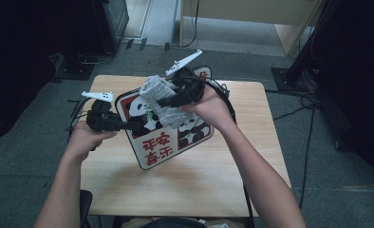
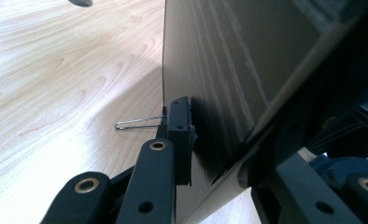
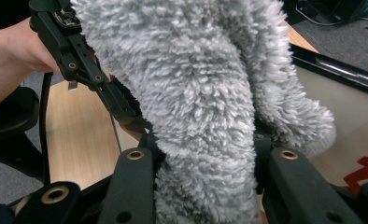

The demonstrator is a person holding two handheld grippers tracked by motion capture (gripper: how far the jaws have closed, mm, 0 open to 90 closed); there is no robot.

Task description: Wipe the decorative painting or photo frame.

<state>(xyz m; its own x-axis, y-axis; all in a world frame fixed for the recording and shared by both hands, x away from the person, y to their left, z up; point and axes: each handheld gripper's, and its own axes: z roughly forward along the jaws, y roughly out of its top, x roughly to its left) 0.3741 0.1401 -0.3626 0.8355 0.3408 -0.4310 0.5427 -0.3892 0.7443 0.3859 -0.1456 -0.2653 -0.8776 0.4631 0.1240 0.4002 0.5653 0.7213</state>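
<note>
On the light wooden table (image 1: 185,185) a square board (image 1: 162,152) printed with pandas and red characters stands tipped up on one edge, its picture side facing the person. At the board's left edge, the left gripper (image 1: 136,126) reaches in level from the person's left hand (image 1: 83,137). In the left gripper view its jaws are clamped on the board's rim (image 2: 205,93), one black pad (image 2: 180,135) pressed against the dark, wood-grained back, with a thin wire clip (image 2: 138,122) jutting out beside it over the tabletop. Above the board's upper middle, the right gripper (image 1: 163,102), in the person's right hand (image 1: 209,107), pinches a fluffy grey cloth (image 1: 161,97). The cloth lies against the printed face, covering part of the panda picture. In the right gripper view the cloth (image 3: 201,93) bulges up thickly between the two jaws, squeezed tight at their base, with the left gripper (image 3: 140,126) and the board's edge just behind it.
</note>
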